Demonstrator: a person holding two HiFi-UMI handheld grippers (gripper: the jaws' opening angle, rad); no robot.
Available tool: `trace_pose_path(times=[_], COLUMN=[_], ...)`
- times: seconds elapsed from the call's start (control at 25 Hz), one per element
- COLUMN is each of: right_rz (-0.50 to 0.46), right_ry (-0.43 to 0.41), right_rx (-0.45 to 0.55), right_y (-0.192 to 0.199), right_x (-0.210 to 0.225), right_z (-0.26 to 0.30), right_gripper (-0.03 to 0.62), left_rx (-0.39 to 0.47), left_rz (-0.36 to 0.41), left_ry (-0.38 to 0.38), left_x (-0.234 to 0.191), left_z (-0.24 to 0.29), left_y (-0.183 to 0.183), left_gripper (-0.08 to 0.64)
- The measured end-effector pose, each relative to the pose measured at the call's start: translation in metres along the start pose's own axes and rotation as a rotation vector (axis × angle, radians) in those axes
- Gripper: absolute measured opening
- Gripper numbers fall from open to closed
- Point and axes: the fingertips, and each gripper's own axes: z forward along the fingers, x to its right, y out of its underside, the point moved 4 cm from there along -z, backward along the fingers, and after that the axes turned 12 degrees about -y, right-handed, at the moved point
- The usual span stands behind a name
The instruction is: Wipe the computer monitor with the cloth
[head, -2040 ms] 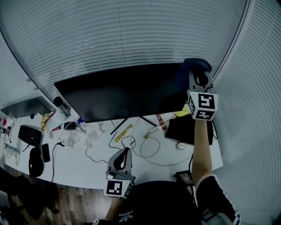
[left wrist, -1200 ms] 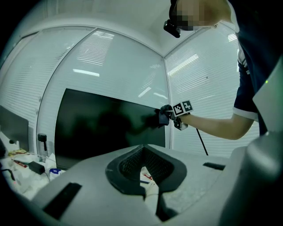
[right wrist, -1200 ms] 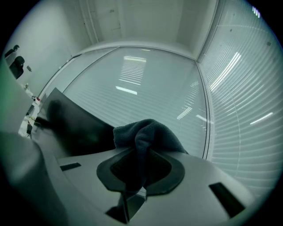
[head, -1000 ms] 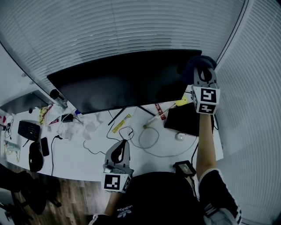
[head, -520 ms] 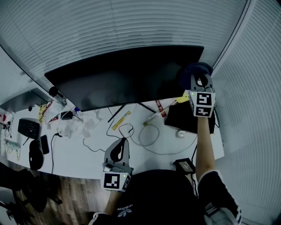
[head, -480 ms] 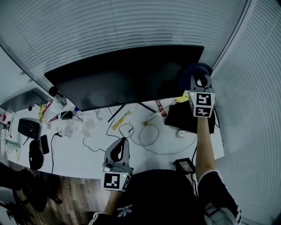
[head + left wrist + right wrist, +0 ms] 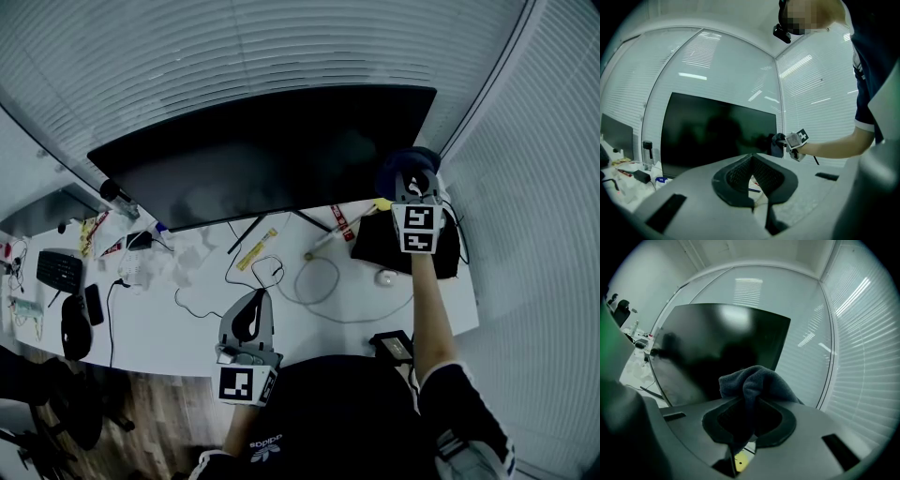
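Observation:
A wide black monitor stands on a white desk before white blinds. My right gripper is shut on a dark blue cloth, which it presses against the screen's lower right part. In the right gripper view the cloth bunches out of the gripper in front of the monitor. My left gripper hangs low over the desk's front edge, shut and empty. The left gripper view shows that gripper, the monitor and the cloth.
Loose cables, a yellow strip and crumpled tissues lie under the monitor. A black pad and a small white mouse sit at the right. A keyboard and a second screen are at the left.
My right gripper has carried the cloth down the monitor's right side, from the top corner toward the lower part. The left gripper has stayed low by the desk's front edge.

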Motion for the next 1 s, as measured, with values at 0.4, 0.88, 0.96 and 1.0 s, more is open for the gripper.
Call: trace_pose_path(times=[0.4, 0.88, 0.96, 1.0], right_rz=[0.004, 0.018, 0.036, 0.046], right_ry=[0.002, 0.021, 0.02, 0.022], right_rx=[-0.111, -0.223, -0.246, -0.254], right_y=[0.05, 0.101, 0.109, 0.113], right_x=[-0.015, -0.037, -0.04, -0.041], right_z=[0.011, 0.023, 0.025, 0.025], right_gripper=[0.048, 0.048, 0.048, 0.048], left_rx=[-0.004, -0.014, -0.016, -0.016], left_rz=[-0.001, -0.003, -0.003, -0.002], left_ry=[0.003, 0.002, -0.005, -0.008], left_x=[0.0, -0.001, -0.003, -0.004], left_z=[0.0, -0.002, -0.003, -0.004], left_y=[0.001, 0.003, 0.004, 0.004], left_gripper=[0.005, 0.005, 0.005, 0.005])
